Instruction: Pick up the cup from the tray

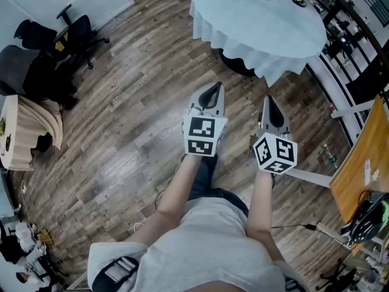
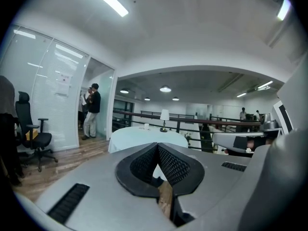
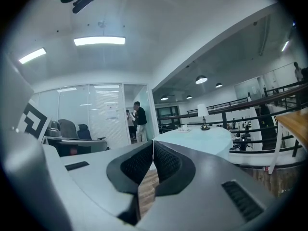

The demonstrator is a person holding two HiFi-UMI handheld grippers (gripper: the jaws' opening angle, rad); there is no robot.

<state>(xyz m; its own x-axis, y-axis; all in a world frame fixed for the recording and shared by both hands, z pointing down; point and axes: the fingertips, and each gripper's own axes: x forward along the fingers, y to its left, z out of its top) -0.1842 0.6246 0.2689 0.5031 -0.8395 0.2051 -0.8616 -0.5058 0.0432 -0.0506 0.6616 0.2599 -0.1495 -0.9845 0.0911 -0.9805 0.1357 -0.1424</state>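
Head view: my left claw [image 1: 215, 87] and right claw [image 1: 267, 100] both pressed together, empty; cup [image 3: 184, 127] at 12 o'clock, well apart, on bench [image 1: 267, 23].

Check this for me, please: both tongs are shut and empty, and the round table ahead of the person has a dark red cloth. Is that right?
Not quite. The cloth on the round table is pale, whitish blue, not dark red; the head view shows it clearly. The rest stands: the left tongs and the right tongs are both shut and empty.
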